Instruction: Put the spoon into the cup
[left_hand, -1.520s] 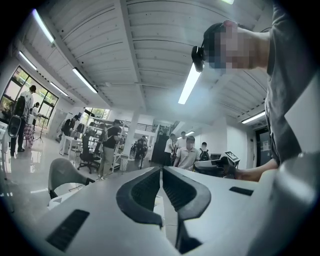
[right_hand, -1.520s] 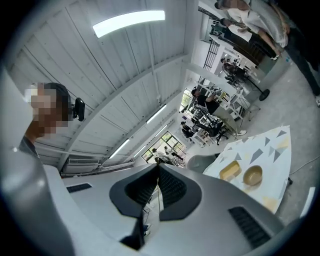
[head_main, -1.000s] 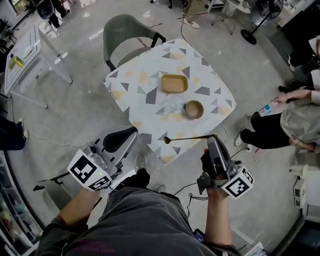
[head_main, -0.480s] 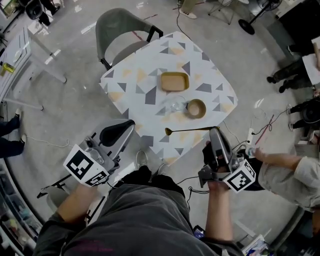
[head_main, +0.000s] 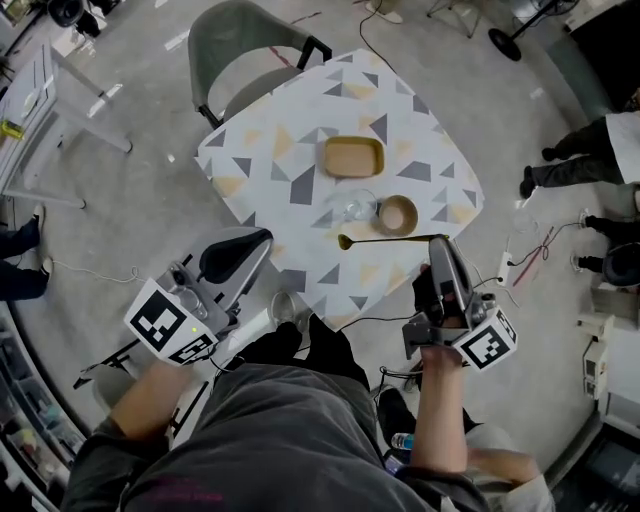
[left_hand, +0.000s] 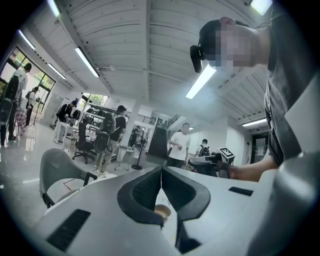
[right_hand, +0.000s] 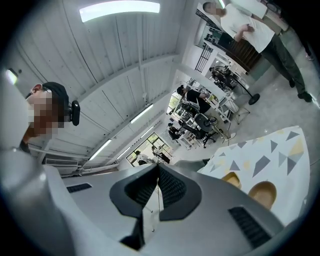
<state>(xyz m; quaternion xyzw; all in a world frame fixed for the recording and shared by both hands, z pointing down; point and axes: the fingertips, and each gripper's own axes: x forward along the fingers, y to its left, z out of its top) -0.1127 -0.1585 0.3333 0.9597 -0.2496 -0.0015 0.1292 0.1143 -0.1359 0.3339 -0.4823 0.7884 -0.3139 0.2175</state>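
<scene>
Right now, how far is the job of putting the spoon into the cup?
Done: the spoon is lifted, the right gripper shut on its handle. In hand: it hangs level above the table, just in front of the tan cup, outside it. Left: bring the spoon's bowl over the cup, lower it in and release. The left gripper is shut and empty.

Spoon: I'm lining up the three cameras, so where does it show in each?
Head view: spoon held level over the table, beside the cup, handle in the right gripper.
Left gripper view: not made out.
Right gripper view: thin handle between the shut jaws.
Shared landmark: the tan cup.
</scene>
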